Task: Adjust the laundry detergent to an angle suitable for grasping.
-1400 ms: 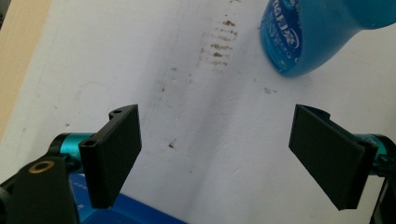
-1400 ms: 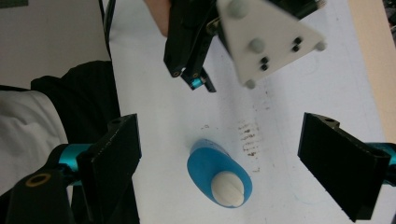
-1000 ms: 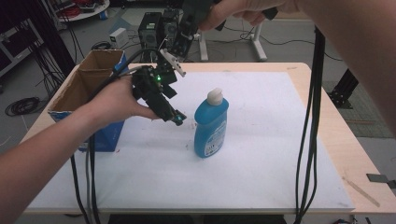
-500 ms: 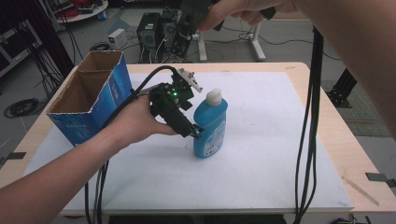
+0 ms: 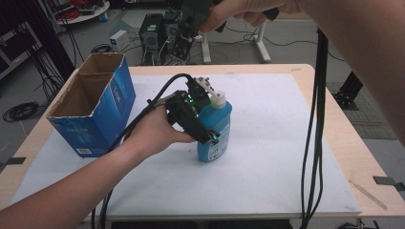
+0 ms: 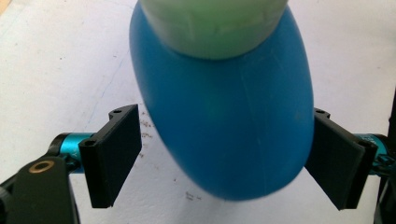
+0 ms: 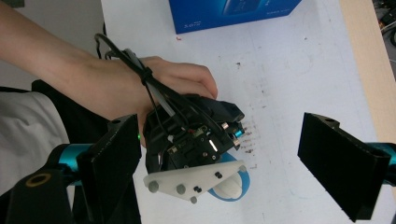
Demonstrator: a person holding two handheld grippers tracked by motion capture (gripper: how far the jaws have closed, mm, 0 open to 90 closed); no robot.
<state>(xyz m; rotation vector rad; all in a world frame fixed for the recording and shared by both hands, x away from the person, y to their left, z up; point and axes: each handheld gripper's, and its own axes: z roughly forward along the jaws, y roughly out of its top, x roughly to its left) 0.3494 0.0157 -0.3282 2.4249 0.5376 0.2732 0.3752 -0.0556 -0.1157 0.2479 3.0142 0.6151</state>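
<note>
Bottle: the blue bottle (image 5: pixel 216 129) with the pale cap is standing upright on the white mat (image 5: pixel 267 181) covering the table (image 5: pixel 334 138); it is serving as the landmark for every place below.
Box: the open blue cardboard box (image 5: pixel 90 112) is sitting well to the left of the bottle, its mouth facing up.
Left claw: the left claw (image 6: pixel 219 172) is hanging spread wide around the bottle's body, just below the cap, with one jaw on each side. In the left gripper view the right jaw is lying against or nearly against the bottle's wall, while a gap is showing between the left jaw and the bottle, so nothing is being squeezed yet.
Left hand: the hand (image 5: pixel 153 131) is reaching in from the box side of the bottle.
Right claw: the right claw (image 7: pixel 219 172) is hovering high above the bottle with its jaws wide and holding nothing, looking straight down on the left claw and the cap.
Step in hand: judging by the jaws bracketing the bottle, the grasp is being lined up.
Next move: closing the jaws evenly on the bottle's sides seems called for; the body is rounded and smooth, so a centred, firm squeeze should be keeping it from tipping or sliding out before any lift, possibly toward the box.
</note>
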